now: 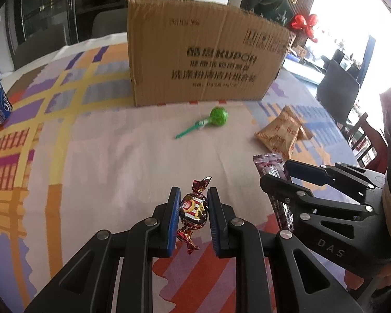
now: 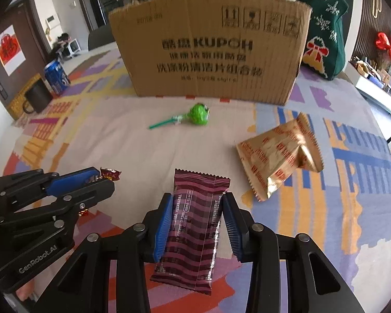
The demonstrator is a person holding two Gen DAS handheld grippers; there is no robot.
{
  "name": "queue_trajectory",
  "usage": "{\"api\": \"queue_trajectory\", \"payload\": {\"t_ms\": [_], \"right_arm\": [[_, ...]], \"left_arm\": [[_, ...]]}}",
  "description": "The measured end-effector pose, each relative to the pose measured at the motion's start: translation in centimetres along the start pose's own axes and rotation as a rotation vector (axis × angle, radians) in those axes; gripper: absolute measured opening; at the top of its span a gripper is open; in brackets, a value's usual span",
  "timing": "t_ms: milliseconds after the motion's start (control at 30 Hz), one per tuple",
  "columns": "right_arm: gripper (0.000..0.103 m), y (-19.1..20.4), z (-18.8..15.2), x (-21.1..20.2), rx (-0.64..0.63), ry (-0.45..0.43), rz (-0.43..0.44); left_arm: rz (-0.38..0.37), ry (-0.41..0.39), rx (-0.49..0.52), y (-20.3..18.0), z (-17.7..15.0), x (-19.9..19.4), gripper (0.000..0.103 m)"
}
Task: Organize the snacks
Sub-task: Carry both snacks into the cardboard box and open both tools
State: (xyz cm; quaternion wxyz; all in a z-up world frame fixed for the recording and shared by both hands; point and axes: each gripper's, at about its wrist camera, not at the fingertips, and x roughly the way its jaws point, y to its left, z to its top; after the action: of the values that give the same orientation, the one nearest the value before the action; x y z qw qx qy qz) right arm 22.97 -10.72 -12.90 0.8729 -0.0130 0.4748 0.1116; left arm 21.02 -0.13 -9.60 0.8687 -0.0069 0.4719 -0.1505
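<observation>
My left tool point(image 1: 193, 210) grips the twist candy point(image 1: 194, 208), my right tool point(image 2: 197, 217) the maroon bar point(image 2: 193, 229); the cardboard box point(image 2: 211, 49) stands straight ahead, far across the counter point(image 2: 122, 143).

Your left wrist view looks steeply down along its tool point(image 1: 193, 214), close over the desk point(image 1: 112, 151), facing the box point(image 1: 206, 52). Your right wrist view sits just beside it, angled likewise. Both share the box point(image 2: 208, 49), the lollipop point(image 2: 198, 114) and each other's tool.

Left tool point(image 1: 193, 210) clamped; right tool point(image 2: 198, 224) gripping.
</observation>
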Motion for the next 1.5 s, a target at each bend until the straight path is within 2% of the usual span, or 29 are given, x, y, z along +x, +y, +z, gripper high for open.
{"api": "queue_trajectory", "payload": {"t_ms": [400,800,1233,1500], "right_arm": [[0.040,-0.4,3.4,-3.9,0.002,-0.131,0.051],[0.040,-0.6,8.5,-6.9,-0.019,-0.282,0.048],[0.040,-1.4,13.5,-7.8,-0.017,-0.369,0.045],[0.040,-2.3,17.1,-7.9,-0.014,-0.401,0.028]], "left_arm": [[0.025,-0.122,0.025,-0.7,4.3,-3.2,0.022],[0.049,-0.235,0.033,-0.6,9.8,-5.0,0.022],[0.068,-0.296,0.054,-0.3,15.6,-5.3,0.022],[0.058,-0.301,0.060,0.1,19.1,-4.5,0.022]]}}
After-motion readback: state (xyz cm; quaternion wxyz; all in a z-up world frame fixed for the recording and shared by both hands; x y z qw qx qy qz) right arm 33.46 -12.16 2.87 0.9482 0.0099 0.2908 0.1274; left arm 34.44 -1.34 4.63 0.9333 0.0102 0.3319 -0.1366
